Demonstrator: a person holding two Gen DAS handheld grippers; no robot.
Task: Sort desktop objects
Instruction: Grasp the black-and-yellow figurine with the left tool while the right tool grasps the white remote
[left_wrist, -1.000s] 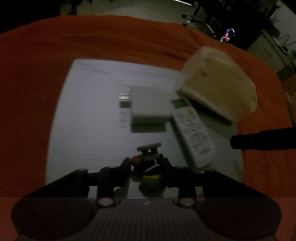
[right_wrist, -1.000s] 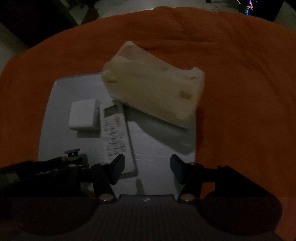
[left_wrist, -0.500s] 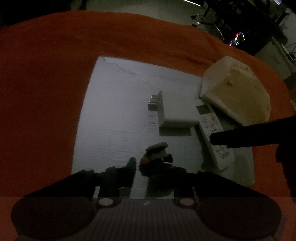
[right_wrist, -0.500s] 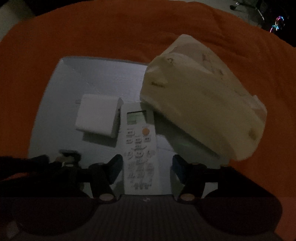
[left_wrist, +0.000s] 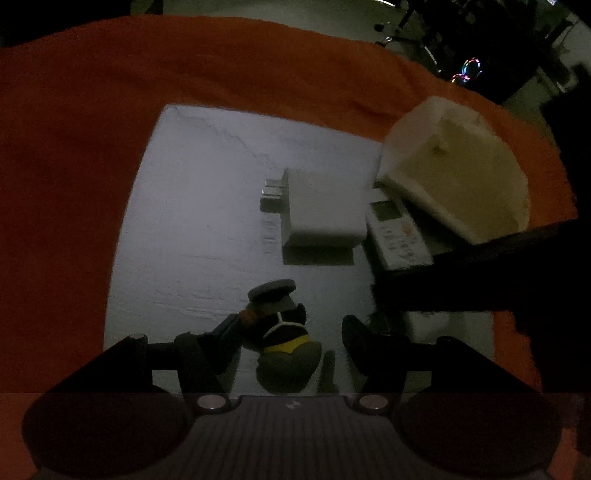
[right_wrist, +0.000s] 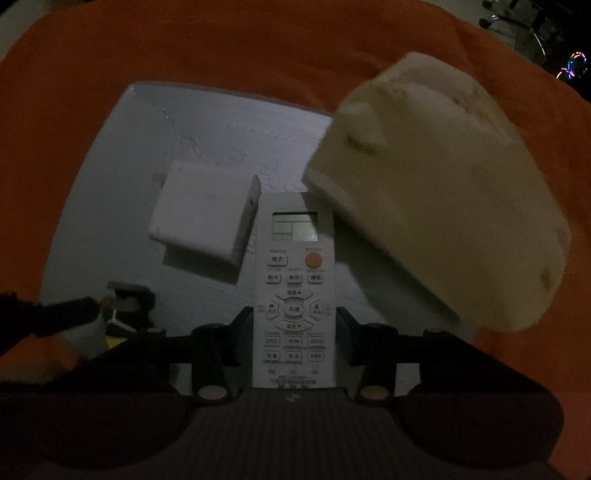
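**A:** Listing what sits on the grey mat (left_wrist: 192, 221): item one, a white power adapter (left_wrist: 325, 203), lying flat mid-mat with its metal prongs (left_wrist: 272, 188) pointing away from the remote. Item two?

**B:** White air-conditioner remote control (right_wrist: 294, 295), face up, display end toward the far side, orange button under the screen. It lies just beside the adapter. Its top corner is overlapped by item three, a cream fabric pouch (right_wrist: 436, 192), which sits half on the mat and half on the orange cloth (right_wrist: 258, 48) covering the desk.

**A:** Item four: a small penguin figurine (left_wrist: 280, 332) with a flat grey cap, orange beak, black body and yellow band, tilted, at the near edge of the mat.

**B:** Status of the right gripper (right_wrist: 294, 325)?

**A:** Its fingers stand spread on either side of the remote's lower half, with thin gaps on both sides; not clamped on it. From the left wrist view its dark arm crosses over the remote's near end.

**B:** And the left gripper (left_wrist: 291, 332)?

**A:** Fingers apart. The left finger (left_wrist: 229, 332) touches or nearly touches the penguin's side; the right finger (left_wrist: 358, 336) stands clear of it, mat showing between them.
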